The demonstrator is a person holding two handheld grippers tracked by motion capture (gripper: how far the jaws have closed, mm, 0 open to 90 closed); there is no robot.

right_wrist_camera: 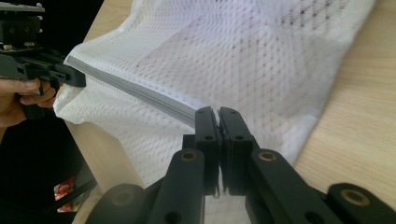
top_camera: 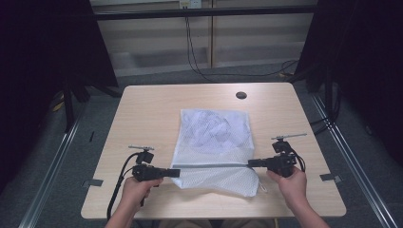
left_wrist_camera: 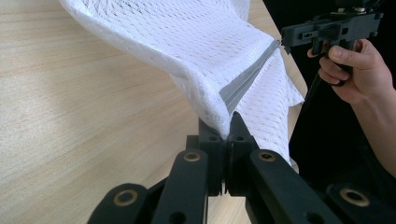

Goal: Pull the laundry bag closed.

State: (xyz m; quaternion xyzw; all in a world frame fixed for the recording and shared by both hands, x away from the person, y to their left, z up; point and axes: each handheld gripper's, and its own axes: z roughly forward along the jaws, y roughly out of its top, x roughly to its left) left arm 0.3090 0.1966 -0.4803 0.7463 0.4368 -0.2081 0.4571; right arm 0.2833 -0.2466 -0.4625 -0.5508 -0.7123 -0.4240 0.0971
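A white mesh laundry bag [top_camera: 214, 142] lies on the wooden table [top_camera: 142, 109], with a grey zipper band [top_camera: 214, 165] running across its near part. My left gripper [top_camera: 175, 172] is shut on the bag's left edge at the zipper end, and its jaws pinch the mesh [left_wrist_camera: 219, 84] there. My right gripper [top_camera: 252, 163] is shut on the right end of the zipper band [right_wrist_camera: 140, 95]. The bag [right_wrist_camera: 243, 56] stretches between the two grippers, lifted slightly along the zipper line. Something crumpled shows through the mesh in the far half.
A dark round hole [top_camera: 241, 95] sits near the table's far edge. Bare tabletop lies left, right and beyond the bag. Black curtains and frame rails flank the table; cables [top_camera: 195, 52] trail on the floor behind.
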